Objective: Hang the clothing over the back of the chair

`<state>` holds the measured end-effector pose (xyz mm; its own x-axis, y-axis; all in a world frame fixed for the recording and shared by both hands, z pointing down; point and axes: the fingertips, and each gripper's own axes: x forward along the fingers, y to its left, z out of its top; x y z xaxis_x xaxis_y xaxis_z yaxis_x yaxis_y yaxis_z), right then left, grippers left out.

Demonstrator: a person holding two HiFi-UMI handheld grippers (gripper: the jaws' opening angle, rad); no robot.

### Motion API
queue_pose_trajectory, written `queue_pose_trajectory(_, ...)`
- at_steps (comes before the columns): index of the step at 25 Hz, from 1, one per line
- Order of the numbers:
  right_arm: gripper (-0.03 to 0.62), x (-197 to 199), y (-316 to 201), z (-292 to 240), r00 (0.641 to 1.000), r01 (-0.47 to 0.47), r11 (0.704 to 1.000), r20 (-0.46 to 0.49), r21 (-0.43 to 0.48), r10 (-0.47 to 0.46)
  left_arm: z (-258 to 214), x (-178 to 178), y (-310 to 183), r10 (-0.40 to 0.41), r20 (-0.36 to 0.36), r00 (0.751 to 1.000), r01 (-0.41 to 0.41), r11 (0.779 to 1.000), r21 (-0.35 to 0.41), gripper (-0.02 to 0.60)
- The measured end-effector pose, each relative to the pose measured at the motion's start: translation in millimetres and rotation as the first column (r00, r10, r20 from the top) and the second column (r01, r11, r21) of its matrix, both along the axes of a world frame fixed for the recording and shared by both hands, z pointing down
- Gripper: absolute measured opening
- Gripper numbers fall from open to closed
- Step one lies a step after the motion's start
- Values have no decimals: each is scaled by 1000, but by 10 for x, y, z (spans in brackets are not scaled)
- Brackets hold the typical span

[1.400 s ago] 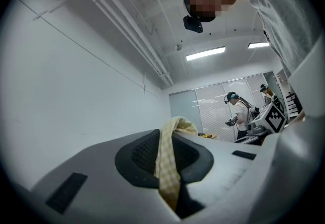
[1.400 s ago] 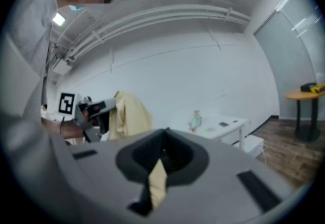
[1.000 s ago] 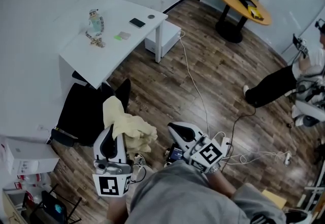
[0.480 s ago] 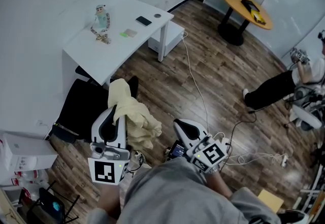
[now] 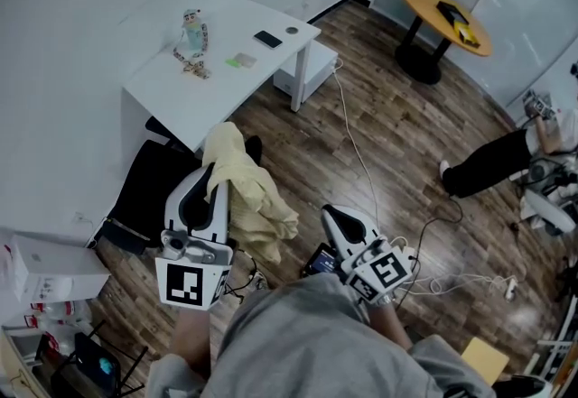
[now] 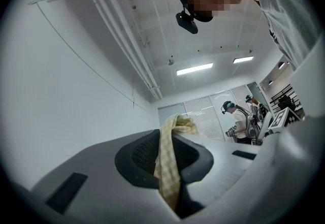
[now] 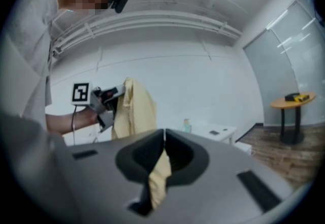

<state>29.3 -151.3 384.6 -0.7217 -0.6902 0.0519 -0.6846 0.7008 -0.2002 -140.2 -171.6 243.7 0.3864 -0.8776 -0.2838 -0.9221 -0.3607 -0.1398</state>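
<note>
Dark wood floor runs past a white worktop [image 5: 217, 62], with a black chair [image 5: 144, 198] just in front of it. Over the chair, the left tool [image 5: 215, 178] has its jaws nearly closed on the pale yellow clothing [image 5: 251, 199], which hangs bunched from it. The right tool [image 5: 336, 217], lower, pinches a yellow fold too, probably the same garment's edge.

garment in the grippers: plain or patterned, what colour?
Pale yellow cloth garment, finely checked; clearest in the left gripper view.
</note>
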Motion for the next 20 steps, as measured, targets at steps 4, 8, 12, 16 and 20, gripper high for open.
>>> queue_pose_trajectory(4,35,-100,-17,-8,1000,-11,1000,6,7,11,-76,-144,-35,0,12,1000,-1,1000,22,58)
queue_pose_trajectory(8,35,-180,-45,-23,1000,-17,1000,7,8,17,-106,-248,-66,0,16,1000,0,1000,25,58)
queue_pose_trajectory(12,35,-269,-55,-13,1000,-14,1000,3,3,14,-83,-349,-73,-3,15,1000,3,1000,18,60)
queue_pose_trajectory(16,35,-393,-37,19,1000,-7,1000,-10,-6,7,-46,-518,-64,-16,10,1000,16,1000,3,58)
queue_pose_trajectory(20,35,-509,-33,34,1000,3,1000,-20,-9,-3,0,-681,-57,-34,5,999,34,999,-9,58)
